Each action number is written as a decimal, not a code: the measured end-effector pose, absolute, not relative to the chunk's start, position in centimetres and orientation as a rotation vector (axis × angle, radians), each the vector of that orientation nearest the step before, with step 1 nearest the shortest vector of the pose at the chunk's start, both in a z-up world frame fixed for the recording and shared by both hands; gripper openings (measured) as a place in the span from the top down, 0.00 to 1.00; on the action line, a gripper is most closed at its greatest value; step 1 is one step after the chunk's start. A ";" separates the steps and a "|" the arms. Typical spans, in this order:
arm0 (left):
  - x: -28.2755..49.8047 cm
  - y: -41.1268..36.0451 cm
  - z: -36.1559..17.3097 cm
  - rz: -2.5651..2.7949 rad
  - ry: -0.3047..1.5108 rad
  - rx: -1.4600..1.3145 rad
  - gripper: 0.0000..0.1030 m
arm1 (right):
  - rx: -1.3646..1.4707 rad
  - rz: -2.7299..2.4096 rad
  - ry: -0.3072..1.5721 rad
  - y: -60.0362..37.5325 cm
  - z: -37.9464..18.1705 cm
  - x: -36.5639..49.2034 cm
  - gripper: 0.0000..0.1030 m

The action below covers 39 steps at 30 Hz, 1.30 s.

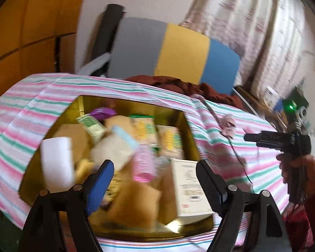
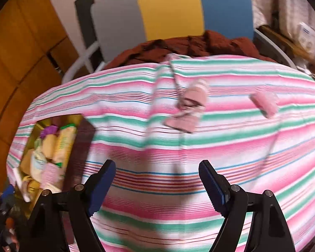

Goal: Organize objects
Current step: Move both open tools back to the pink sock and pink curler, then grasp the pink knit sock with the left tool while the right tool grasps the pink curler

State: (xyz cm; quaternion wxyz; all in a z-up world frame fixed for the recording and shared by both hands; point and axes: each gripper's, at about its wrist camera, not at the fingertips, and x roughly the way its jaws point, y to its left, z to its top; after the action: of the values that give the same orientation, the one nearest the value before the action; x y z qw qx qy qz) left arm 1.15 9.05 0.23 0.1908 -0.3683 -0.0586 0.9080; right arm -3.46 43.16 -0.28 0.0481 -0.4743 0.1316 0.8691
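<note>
Left wrist view: the left gripper (image 1: 155, 180) hangs over the gold square tin (image 1: 179, 115) that sits on the pink, green and white striped cloth (image 1: 31, 105), its blue-padded jaws wide apart with nothing between them. The tin is crowded: a white cardboard box (image 1: 191, 189) near right, a pink-capped bottle (image 1: 143, 163) in the middle, yellow-green packets (image 1: 142, 126) at the far side. Blur hides finer detail. To the right, a hand (image 1: 300, 168) carries the right gripper above the cloth.

Right wrist view: the right gripper (image 2: 157, 185) points down at bare striped cloth, jaws apart and empty. The loose things left out lie farther off: a small pink knitted piece (image 2: 191, 107) far centre and a pink fuzzy scrap (image 2: 264, 103) far right, well apart from the tin at far left.

To do this step well, the right gripper should probably carry on toward the knitted piece, straddle it and pinch low so the cloth beneath is not caught.
</note>
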 end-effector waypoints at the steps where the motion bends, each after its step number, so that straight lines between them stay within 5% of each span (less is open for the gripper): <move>1: 1.2 9.8 0.3 2.532 -0.152 -1.034 0.21 | -1.444 2.634 0.402 44.0 -0.5 -3.3 0.20; 18: 1.3 20.8 -0.3 2.296 0.040 -1.068 0.21 | -1.368 2.430 0.237 55.7 -4.3 -3.8 0.20; 23: 0.8 22.9 -1.2 2.250 0.060 -1.109 0.21 | -1.281 2.472 0.261 59.3 -4.4 -4.9 0.12; 34: -1.2 26.5 -2.8 2.199 0.095 -1.192 0.21 | -1.182 2.489 0.266 63.8 -5.7 -8.6 0.12; 39: -2.6 29.0 -3.1 2.180 0.131 -1.190 0.21 | -1.185 2.530 0.254 64.5 -6.8 -10.0 0.22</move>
State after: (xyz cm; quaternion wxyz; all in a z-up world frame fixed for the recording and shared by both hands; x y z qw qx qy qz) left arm -2.62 29.00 -3.09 0.3216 -0.4530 0.0498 0.8300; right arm -10.03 64.50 -6.76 0.1674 -0.4165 0.0892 0.8891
